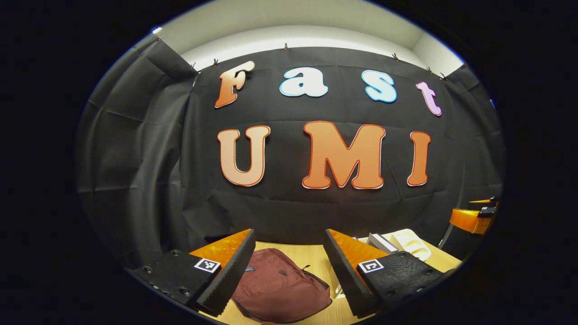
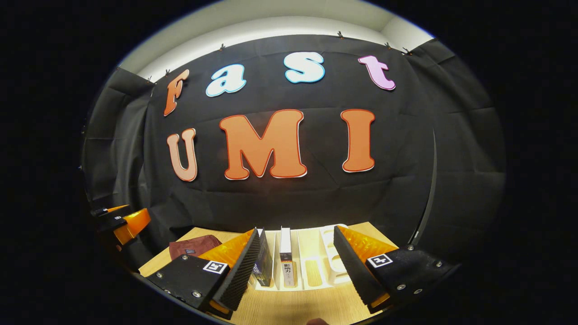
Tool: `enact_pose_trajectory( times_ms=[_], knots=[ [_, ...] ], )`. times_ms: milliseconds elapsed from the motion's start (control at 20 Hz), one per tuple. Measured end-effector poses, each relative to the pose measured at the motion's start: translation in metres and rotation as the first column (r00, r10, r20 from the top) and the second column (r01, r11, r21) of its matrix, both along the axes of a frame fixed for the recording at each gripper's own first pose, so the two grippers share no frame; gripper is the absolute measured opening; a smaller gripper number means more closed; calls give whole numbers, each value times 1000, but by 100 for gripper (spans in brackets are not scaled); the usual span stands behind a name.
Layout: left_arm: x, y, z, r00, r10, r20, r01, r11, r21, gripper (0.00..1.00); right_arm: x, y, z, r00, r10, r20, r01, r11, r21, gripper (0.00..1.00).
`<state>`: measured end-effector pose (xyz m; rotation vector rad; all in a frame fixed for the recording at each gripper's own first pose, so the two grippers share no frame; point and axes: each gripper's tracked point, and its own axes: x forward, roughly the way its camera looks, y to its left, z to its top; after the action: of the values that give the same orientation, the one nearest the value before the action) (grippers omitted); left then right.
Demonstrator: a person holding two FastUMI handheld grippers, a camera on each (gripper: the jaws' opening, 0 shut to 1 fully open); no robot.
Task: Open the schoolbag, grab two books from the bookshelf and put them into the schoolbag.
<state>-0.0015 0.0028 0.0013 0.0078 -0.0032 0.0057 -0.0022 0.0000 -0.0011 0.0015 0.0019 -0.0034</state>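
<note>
We have both grippers held up above the bench point(image 1: 311, 257), nothing grasped. Left gripper point(image 1: 289, 266): jaws wide apart, empty. Right gripper point(image 2: 295, 264): jaws wide apart, empty.

Schoolbag point(image 1: 280, 286) lies flat on the bench, straight ahead of and below the left gripper, framed between its two fingers in the left gripper view. It looks closed; we see what seems a zip pull point(image 1: 307, 268) near its far right edge, but can't resolve the zip line itself. In the right gripper view the same bag sits far left on the bench, well apart from the right jaws.

Bookshelf point(image 2: 311, 271), a pale slotted rack, sits dead ahead of the right gripper, between its fingers. Two books stand upright in it: a dark book point(image 2: 264, 262) just beside the left finger, and a white-spined book point(image 2: 286, 257) one slot to the right. Spines face us, long axis vertical.

Our read: bag-opening is the first step and isn't done. Left gripper is the nearer one to the bag; right gripper is nearer the books.
</note>
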Motion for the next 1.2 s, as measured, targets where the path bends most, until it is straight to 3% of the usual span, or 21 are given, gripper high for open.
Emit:
enact_pose_trajectory(
  times_ms=[100,150,1200],
  knots=[
    [-1,1,-1,1000,3,-2,-3,1000,-4,95,0,-1,-1,1000,0,-4,0,1000,1,100],
    [-1,2,-3,1000,4,-6,-4,1000,-5,95,0,-1,-2,1000,-1,-7,1,1000,1,96],
    [11,10,-16,999,8,-32,-7,1000,19,95,7,-1,-13,999,-9,-41,9,1000,-1,96]
  ],
)
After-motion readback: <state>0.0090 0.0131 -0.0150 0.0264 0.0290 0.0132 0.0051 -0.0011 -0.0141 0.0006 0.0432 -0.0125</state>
